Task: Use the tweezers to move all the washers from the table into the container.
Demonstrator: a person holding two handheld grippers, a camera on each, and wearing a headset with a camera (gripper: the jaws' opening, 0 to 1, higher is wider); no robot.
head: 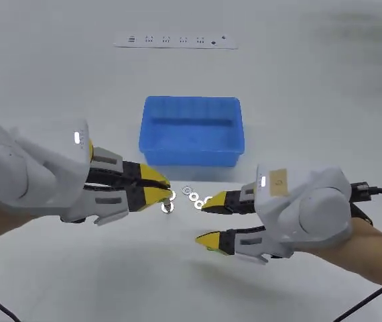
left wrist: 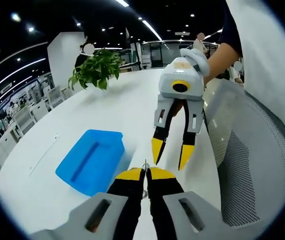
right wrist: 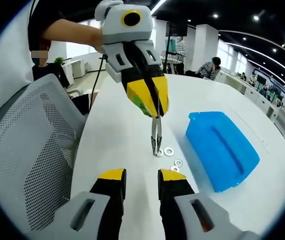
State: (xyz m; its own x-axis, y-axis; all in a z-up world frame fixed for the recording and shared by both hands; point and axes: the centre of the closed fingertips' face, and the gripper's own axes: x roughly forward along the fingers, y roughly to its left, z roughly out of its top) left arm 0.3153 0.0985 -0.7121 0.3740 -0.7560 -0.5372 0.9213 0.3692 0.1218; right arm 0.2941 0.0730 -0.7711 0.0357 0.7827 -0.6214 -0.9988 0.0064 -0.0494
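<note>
Well, nearest the counter's front edge the right tongs gape empty; the left tongs clamp the tweezers, tips at the washers mid-counter. One (flat, thin) could skid away or drop short of the container beyond.

head view downward, gripper views opposed, both showing container

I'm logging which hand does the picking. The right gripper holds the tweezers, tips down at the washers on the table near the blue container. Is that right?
No: the left gripper is shut on the tweezers, not the right gripper, whose jaws stand apart, empty. The right gripper view shows this. The rest holds: tips down at the washers near the blue container.
</note>
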